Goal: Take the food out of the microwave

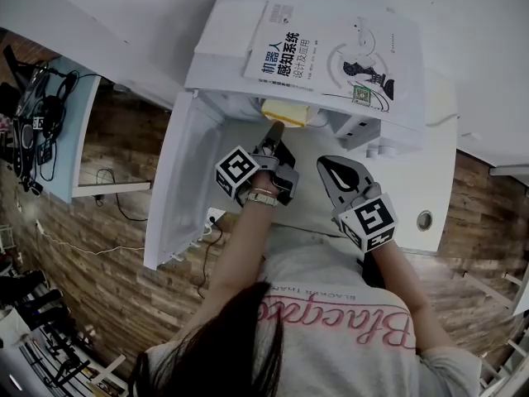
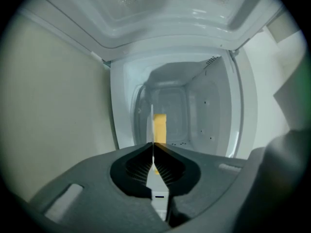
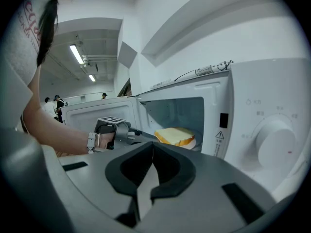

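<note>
3 views, all toward microwave (image 1: 221,40)

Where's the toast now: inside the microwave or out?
Inside: toast on its plate in the open microwave, left gripper shut on the rim.

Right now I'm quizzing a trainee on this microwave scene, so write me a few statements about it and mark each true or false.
1. The microwave door stands open. True.
2. A book lies on top of the microwave. True.
3. The bread sits on top of the microwave. False: it lies on a plate inside it.
4. The right hand-held gripper grips the bread. False: its jaws are together, empty, outside the microwave.
5. The left hand-held gripper is closed on the plate's rim. True.
</note>
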`<action>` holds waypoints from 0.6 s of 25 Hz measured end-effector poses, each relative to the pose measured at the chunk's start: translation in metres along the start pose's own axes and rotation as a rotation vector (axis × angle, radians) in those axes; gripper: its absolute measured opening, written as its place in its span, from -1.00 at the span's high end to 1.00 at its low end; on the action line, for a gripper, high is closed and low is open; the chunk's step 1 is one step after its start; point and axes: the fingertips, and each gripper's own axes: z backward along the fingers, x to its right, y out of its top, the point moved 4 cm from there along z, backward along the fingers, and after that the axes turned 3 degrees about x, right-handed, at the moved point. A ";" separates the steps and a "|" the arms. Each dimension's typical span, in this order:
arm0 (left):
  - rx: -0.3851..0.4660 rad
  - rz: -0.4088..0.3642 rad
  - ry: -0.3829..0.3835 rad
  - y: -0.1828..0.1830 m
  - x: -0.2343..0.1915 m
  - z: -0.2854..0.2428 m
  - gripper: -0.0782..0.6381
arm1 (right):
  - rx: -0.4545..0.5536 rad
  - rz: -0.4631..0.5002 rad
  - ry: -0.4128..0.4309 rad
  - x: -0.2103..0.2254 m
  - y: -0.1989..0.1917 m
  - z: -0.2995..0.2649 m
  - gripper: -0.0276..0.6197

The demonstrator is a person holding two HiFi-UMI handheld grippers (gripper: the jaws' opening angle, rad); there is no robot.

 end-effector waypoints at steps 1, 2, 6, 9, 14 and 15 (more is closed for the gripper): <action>0.003 0.003 -0.008 -0.001 0.000 0.000 0.74 | 0.001 0.001 0.000 0.000 0.000 0.000 0.89; 0.005 0.001 -0.011 -0.001 -0.001 0.001 0.74 | 0.001 0.003 0.000 0.000 0.000 0.001 0.89; 0.003 -0.032 0.013 -0.004 -0.009 0.003 0.74 | -0.001 0.008 0.004 -0.002 -0.001 0.002 0.89; 0.011 -0.049 0.029 -0.004 -0.013 0.000 0.73 | -0.004 0.013 0.008 -0.003 -0.001 0.003 0.89; 0.022 -0.035 0.031 -0.002 -0.013 -0.010 0.73 | -0.013 0.025 0.006 -0.003 -0.003 0.006 0.89; 0.023 -0.027 0.032 -0.002 -0.013 -0.012 0.73 | -0.014 0.024 0.004 -0.002 -0.003 0.006 0.89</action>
